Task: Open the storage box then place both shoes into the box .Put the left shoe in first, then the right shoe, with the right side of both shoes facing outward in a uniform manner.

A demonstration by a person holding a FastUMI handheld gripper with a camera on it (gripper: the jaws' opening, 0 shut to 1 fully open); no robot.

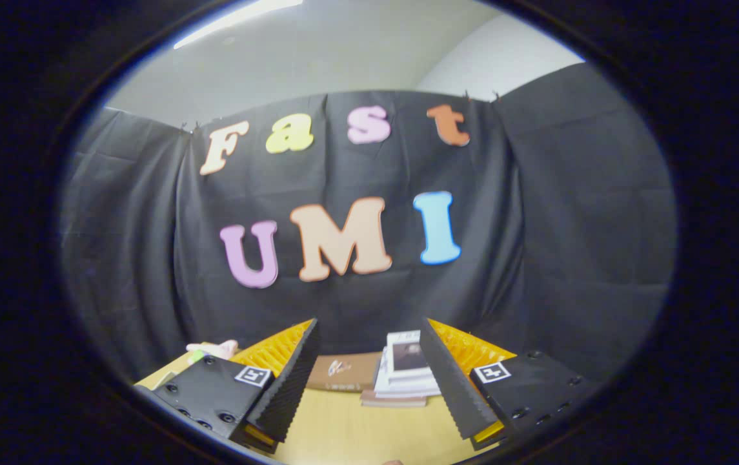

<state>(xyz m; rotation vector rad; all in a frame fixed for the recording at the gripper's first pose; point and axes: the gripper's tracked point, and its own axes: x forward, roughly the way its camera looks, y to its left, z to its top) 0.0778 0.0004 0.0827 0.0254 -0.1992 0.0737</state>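
Black ribbed pads line the two fingers [292, 381] of the tongs [369, 381], which stand wide apart with bare table between them and nothing held. Each finger has a yellow ribbed back and carries one square black-and-white marker [252, 376] on its black mount, so two markers can be counted in all. Both fingers point straight ahead toward the booth wall, tilted slightly upward over the tabletop.

Pale wood table [350, 429] runs between the fingers. At the very near rim, between the fingers, a small rounded tip of something shows; what it is cannot be told.

Just beyond the fingertips, between them, lies a brown box [343, 373], low and flat, its long axis running crosswise to the fingers. Its lid looks down, with a small light mark on top; what is inside cannot be seen. Whether this is the storage box cannot be told for certain.

Touching the box on the right-finger side sits a stack of books [404, 378], several thin ones piled flat, white and grey on top and a brownish one at the bottom; the exact count is unclear.

Beyond the left finger, at the table's far corner, lies a pale pink thing [217, 349] with a bit of green beside it, too small to name.

Farthest off hangs the black cloth wall [569, 226].
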